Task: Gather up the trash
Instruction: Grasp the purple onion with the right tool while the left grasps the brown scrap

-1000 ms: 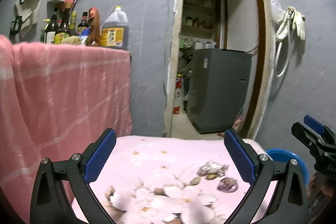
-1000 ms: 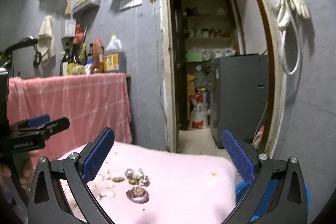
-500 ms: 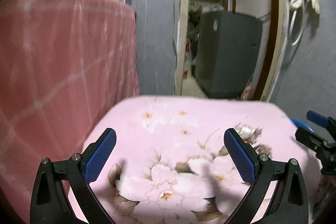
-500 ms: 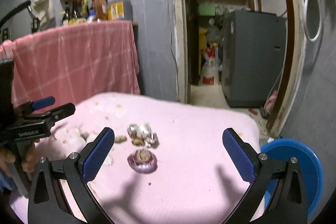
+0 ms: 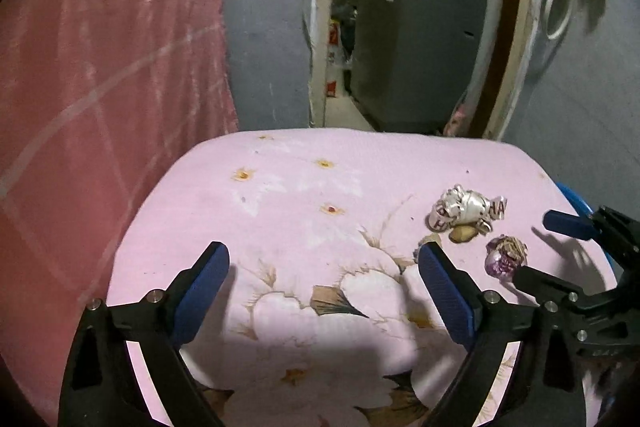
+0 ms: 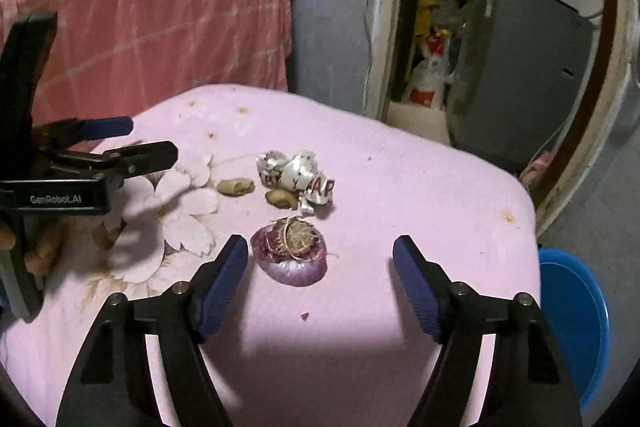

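On the pink flowered cloth (image 6: 400, 187) lie a crumpled silver wrapper (image 6: 296, 175), two brown scraps (image 6: 236, 187) and a purple onion end (image 6: 292, 251). My right gripper (image 6: 320, 255) hangs low over the cloth. Its jaws are closing, with the onion end between them close to the left finger; neither pad touches it. My left gripper (image 5: 324, 263) is over bare cloth, left of the wrapper (image 5: 468, 207) and onion end (image 5: 505, 259). Its jaws are closing slightly, still wide, with nothing between them. It also shows at the left of the right wrist view as the left gripper (image 6: 150, 139).
A blue bin (image 6: 572, 311) stands on the floor past the cloth's right edge. A pink checked cloth (image 5: 100, 87) hangs close on the left. Behind are a grey wall, a doorway and a grey appliance (image 5: 412, 47). A hand (image 6: 40, 251) holds the left gripper.
Both grippers have tipped down and sunk toward the cloth. The right jaws have narrowed with the onion end now between them. The left jaws have narrowed a little.
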### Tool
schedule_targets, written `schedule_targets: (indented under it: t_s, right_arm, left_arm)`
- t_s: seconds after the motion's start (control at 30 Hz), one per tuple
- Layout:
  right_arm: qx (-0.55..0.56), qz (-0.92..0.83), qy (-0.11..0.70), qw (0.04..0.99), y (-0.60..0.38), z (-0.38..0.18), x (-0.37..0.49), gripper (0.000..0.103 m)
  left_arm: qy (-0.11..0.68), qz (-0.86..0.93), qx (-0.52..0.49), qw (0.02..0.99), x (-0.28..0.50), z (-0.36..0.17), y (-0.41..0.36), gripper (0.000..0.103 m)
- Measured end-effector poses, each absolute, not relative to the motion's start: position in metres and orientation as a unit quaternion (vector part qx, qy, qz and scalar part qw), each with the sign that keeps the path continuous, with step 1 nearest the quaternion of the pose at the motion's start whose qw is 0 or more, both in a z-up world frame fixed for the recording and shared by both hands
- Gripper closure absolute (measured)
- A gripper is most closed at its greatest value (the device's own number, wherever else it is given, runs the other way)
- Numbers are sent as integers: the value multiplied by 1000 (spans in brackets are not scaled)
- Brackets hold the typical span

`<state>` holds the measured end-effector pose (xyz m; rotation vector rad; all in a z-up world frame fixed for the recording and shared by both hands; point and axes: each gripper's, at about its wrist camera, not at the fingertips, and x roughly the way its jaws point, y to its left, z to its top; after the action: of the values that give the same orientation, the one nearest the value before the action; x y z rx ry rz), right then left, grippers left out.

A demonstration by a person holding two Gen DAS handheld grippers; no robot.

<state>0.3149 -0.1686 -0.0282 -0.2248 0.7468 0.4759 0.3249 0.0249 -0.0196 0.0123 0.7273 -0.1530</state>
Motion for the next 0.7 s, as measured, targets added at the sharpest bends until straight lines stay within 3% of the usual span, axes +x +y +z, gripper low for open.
schedule_targets:
  t_s: [0.13, 0.27, 0.43, 0.7]
  right_arm:
    - [-114, 245, 380, 885, -164, -32, 322, 30]
    - [-141, 252, 391, 874, -155, -38, 323, 48]
    - [-125, 273, 393, 869, -161, -38, 320, 64]
    - [-115, 257, 382, 880, -171, -34, 319, 67]
  left_arm:
    - [370, -89, 18, 925, 330, -24, 18, 23]
    - [382, -100, 24, 918, 336, -26, 10, 33]
    - [395, -129, 31, 909, 343, -28, -2, 48]
    - [418, -175, 56, 890, 349, -35, -24, 48]
